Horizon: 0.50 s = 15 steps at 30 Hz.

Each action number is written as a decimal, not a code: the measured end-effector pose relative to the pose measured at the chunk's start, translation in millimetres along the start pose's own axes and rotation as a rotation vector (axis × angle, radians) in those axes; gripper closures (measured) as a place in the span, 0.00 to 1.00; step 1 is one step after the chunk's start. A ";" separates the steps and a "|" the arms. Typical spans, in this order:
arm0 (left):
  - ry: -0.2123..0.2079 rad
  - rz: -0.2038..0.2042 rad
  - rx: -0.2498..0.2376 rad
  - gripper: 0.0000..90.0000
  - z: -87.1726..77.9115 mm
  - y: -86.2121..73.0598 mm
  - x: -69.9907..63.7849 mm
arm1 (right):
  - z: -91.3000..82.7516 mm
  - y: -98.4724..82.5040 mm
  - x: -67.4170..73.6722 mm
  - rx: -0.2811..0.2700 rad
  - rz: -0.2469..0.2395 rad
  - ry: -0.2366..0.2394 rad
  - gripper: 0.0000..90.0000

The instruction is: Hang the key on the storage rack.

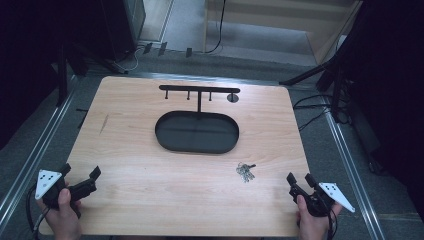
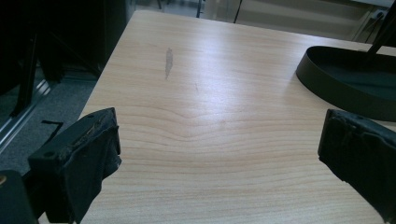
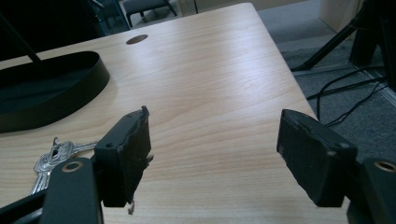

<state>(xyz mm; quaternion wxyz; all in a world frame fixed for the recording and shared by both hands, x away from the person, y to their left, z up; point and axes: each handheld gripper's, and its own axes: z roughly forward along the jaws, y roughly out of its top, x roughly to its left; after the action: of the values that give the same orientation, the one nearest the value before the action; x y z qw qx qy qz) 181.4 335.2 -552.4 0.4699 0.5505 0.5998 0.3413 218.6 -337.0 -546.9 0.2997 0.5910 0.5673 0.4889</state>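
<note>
A black oval tray (image 1: 196, 132) with an upright T-shaped hook rack (image 1: 199, 91) stands at the middle of the wooden table (image 1: 150, 170). A bunch of silver keys (image 1: 245, 171) lies on the wood in front of the tray's right end, and shows at the left of the right gripper view as keys (image 3: 51, 158). My left gripper (image 1: 80, 172) is held open at the near left corner, with nothing between its jaws. My right gripper (image 1: 300, 178) is open at the near right corner, just right of the keys and apart from them.
A small dark round hole (image 1: 232, 97) sits in the tabletop right of the rack. A grey smudge (image 2: 168, 62) marks the wood at the left. Cables (image 1: 310, 107) and stand legs (image 1: 306, 76) lie on the floor right of the table. Metal rails (image 1: 30, 160) run along both sides.
</note>
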 end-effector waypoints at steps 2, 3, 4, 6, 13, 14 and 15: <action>0.001 0.001 0.003 0.00 0.3 0.2 0.3 | 0.3 -0.3 2.1 0.007 -0.009 -0.003 0.30; 0.001 -0.001 0.004 0.00 0.5 0.2 0.5 | 0.4 -0.3 3.2 0.010 -0.015 -0.007 0.30; 0.002 -0.003 0.005 0.00 0.4 0.3 0.7 | 0.7 -0.3 4.2 0.011 -0.024 -0.010 0.30; 0.002 -0.005 0.009 0.00 0.3 0.4 1.2 | 1.6 -0.2 5.4 0.021 -0.032 -0.018 0.30; 0.000 -0.005 0.006 0.00 0.0 0.3 1.4 | 9.4 8.2 18.7 0.129 -0.103 -0.016 0.33; 0.000 -0.005 0.006 0.00 0.0 0.3 1.4 | 10.5 9.7 21.7 0.144 -0.114 0.000 0.33; -0.005 -0.010 0.000 0.00 -0.4 0.1 1.9 | 12.5 12.5 27.3 0.167 -0.132 0.028 0.33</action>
<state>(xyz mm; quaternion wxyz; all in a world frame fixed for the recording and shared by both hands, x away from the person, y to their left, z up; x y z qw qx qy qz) 181.1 337.2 -552.6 0.4732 0.5483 0.6011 0.3378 231.5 -310.4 -533.3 0.2729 0.5683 0.6481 0.4272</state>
